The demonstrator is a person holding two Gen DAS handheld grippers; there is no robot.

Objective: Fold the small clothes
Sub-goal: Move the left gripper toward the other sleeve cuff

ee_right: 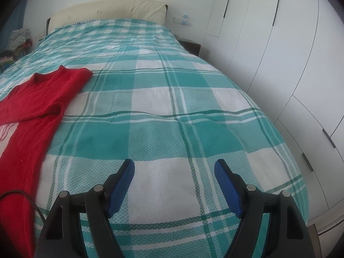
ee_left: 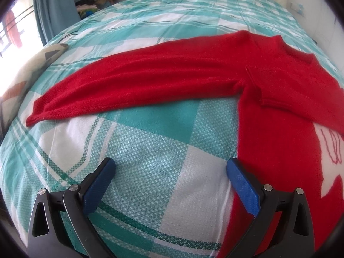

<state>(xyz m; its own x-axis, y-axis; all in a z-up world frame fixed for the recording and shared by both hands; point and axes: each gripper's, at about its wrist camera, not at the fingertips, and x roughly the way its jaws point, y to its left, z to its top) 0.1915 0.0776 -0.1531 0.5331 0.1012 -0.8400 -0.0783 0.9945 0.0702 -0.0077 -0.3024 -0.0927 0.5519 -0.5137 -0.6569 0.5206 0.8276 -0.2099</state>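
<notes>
**Red sweater flat on the bed, both grippers empty**

From my left wrist view, the red sweater (ee_left: 268,99) lies spread on the teal-and-white checked bedspread (ee_left: 150,150). Its body fills the 3 o'clock side of the picture, and 1 long sleeve (ee_left: 129,86) stretches flat across the cover toward 9 o'clock, ending in a cuff near the bed's edge. The other sleeve is folded across the chest, its cuff lying on the body at about 2 o'clock. A white knitted pattern (ee_left: 329,157) shows on the front at 4 o'clock.

My left gripper (ee_left: 171,167) hangs over the bedspread at 6 o'clock with its 2 blue pads (ee_left: 245,191) wide apart and nothing between them; the right-hand pad sits just at the sweater's side edge, though I cannot tell whether it touches.

In my right wrist view, the sweater (ee_right: 40,99) lies at 9 o'clock, its neckline toward the cream headboard (ee_right: 107,10) at 11 o'clock. My right gripper (ee_right: 174,167) is over bare checked cover at 6 o'clock, fingers spread and empty, well apart from the sweater. White wardrobe doors (ee_right: 279,64) run along 3 o'clock. A thin black cable (ee_right: 32,204) curves in at 8 o'clock.
</notes>
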